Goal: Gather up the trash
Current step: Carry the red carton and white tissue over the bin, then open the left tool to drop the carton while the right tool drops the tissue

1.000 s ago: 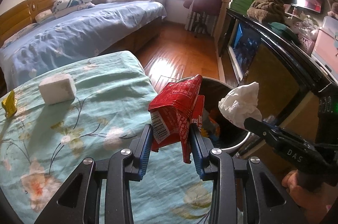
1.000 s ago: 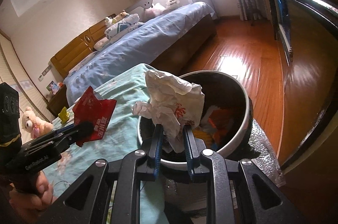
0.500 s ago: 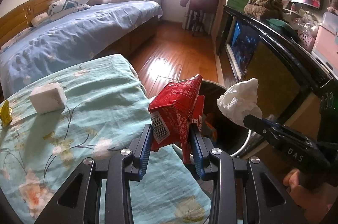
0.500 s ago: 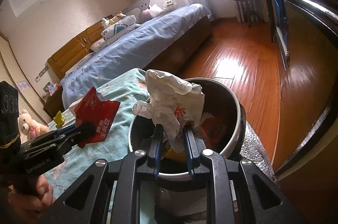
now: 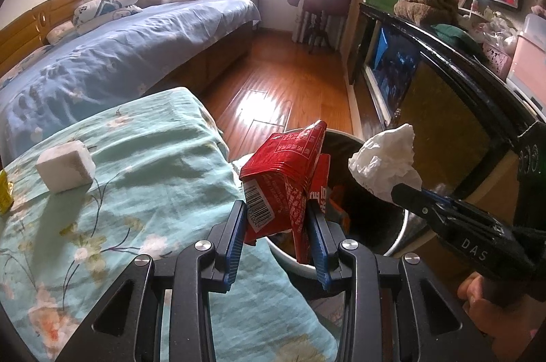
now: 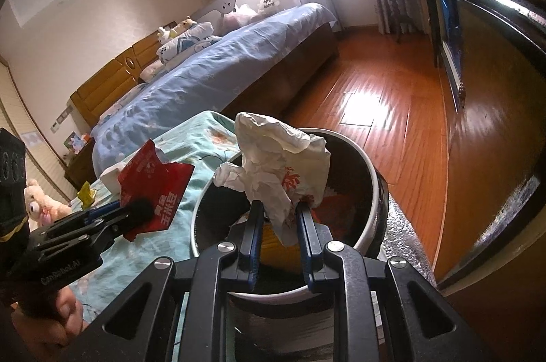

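While the left hand-held gripper [image 5: 277,222] clamps a red barcoded wrapper [image 5: 286,171] reading perhaps "玉米豆", the right hand-held gripper [image 6: 278,220] pinches crumpled white paper [image 6: 279,167] over the bin [image 6: 370,177].

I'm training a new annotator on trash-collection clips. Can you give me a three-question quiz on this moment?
1. True or false: the left gripper is empty.
2. What does the right gripper hold? A) a white foam block B) crumpled white paper C) a yellow wrapper
3. Fill in: on the green floral cover the white block and the yellow wrapper still await ____.

Key:
1. False: it grips the red snack wrapper.
2. B: the crumpled white paper, over the round bin.
3. Collection.
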The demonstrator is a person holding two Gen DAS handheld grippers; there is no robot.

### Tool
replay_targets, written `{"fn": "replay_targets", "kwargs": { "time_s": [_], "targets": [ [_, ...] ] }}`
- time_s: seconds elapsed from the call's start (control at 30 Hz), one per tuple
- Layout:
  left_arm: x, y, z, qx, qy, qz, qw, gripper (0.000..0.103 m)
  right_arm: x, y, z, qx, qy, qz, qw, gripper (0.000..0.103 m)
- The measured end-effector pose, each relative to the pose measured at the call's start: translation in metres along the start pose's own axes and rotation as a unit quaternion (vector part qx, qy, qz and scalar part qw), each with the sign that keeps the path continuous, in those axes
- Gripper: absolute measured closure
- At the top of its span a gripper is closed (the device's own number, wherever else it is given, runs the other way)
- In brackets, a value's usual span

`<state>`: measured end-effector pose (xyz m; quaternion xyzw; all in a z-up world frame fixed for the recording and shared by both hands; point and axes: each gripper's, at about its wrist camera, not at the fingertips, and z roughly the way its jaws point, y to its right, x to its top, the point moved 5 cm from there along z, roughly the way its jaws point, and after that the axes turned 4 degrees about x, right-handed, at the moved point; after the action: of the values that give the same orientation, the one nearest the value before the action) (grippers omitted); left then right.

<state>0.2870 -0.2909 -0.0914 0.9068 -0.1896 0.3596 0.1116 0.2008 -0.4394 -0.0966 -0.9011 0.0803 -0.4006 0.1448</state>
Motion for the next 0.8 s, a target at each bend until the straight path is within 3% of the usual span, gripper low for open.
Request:
{"fn": "replay_targets", "kwargs": {
  "time_s": [0.53,0.7,0.8],
  "targets": [
    [0.009,0.014,0.018,-0.013,-0.01,0.013,0.9998,0.068,0.006,0.008,0.011,-0.007,-0.013,0.001,1.0,0.083],
    [0.012,0.014,0.02,-0.02,-0.008,0.006,0.9997,0.058,0.008,0.012,0.012,-0.008,-0.017,0.007,1.0,0.075],
    [0.011,0.012,0.019,-0.021,-0.007,0.002,0.9997,0.052,0.008,0.014,0.01,-0.014,-0.014,0.011,1.0,0.061]
  ]
}}
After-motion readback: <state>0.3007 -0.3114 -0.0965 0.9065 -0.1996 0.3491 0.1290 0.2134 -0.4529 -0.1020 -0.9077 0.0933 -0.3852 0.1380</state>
